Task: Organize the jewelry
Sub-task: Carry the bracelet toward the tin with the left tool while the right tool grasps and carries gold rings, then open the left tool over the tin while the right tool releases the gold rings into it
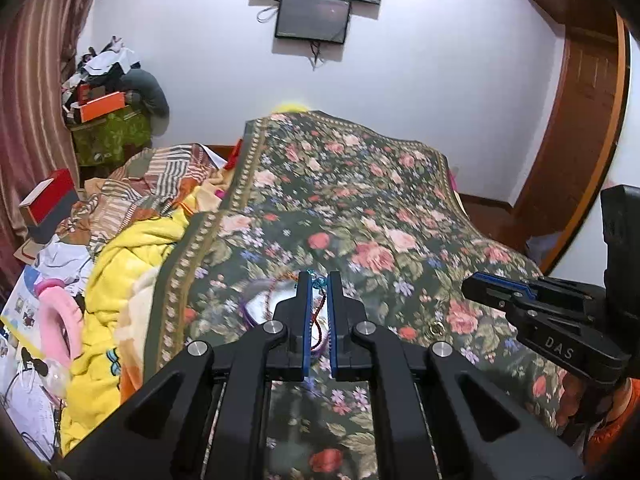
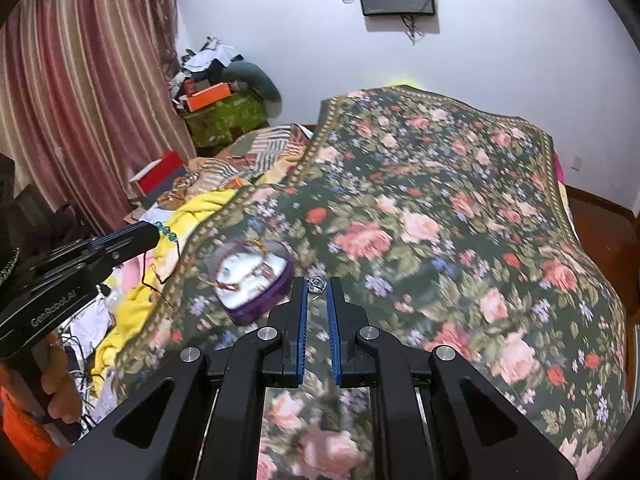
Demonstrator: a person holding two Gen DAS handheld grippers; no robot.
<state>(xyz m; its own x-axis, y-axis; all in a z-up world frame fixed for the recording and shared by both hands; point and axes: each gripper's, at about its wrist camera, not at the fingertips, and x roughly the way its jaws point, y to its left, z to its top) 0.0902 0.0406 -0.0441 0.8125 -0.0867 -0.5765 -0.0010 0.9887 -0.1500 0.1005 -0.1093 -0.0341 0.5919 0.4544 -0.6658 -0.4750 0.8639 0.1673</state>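
Holding jewelry in both grippers over the floral bedspread

L gripper raised level above the bed's left edge, jaws nearly closed on a teal-beaded cord bracelet, its red cord dangling down twd the heart-shaped purple case, lid open, more bracelets draped on it. R gripper pointed fwd just right of the case, jaws narrowly apart, pinching a small silver ring at the tips. Small gold ring lies on the spread btwn the grippers
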